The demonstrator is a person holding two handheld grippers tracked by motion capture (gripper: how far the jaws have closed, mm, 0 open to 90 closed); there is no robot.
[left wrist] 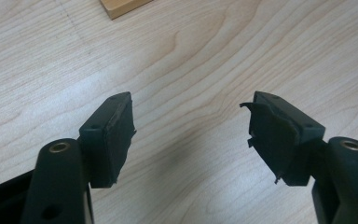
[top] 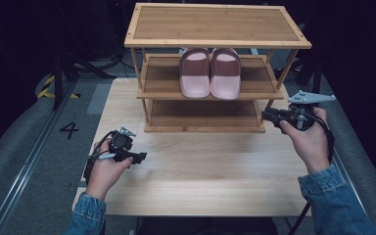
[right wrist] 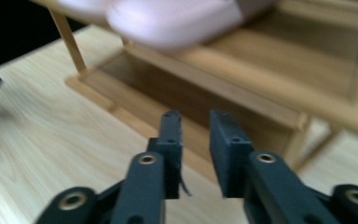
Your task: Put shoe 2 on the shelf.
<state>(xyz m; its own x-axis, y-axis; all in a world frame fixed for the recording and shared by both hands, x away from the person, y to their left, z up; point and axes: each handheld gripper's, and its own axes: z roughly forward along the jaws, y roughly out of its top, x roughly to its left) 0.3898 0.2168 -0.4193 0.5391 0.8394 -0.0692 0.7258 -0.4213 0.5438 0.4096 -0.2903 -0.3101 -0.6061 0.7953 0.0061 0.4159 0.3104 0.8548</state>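
A dark room sits around my pale wooden table. At the top middle of the frame stands a three-level bamboo shoe rack, and two pink rubber slippers lie side by side on its middle shelf. My right gripper, at the right of the frame near the rack's corner, has a narrow gap with nothing in it. My left gripper, lower left, is spread wide over bare table.

Wooden table bears bamboo rack; middle shelf holds pink slippers.
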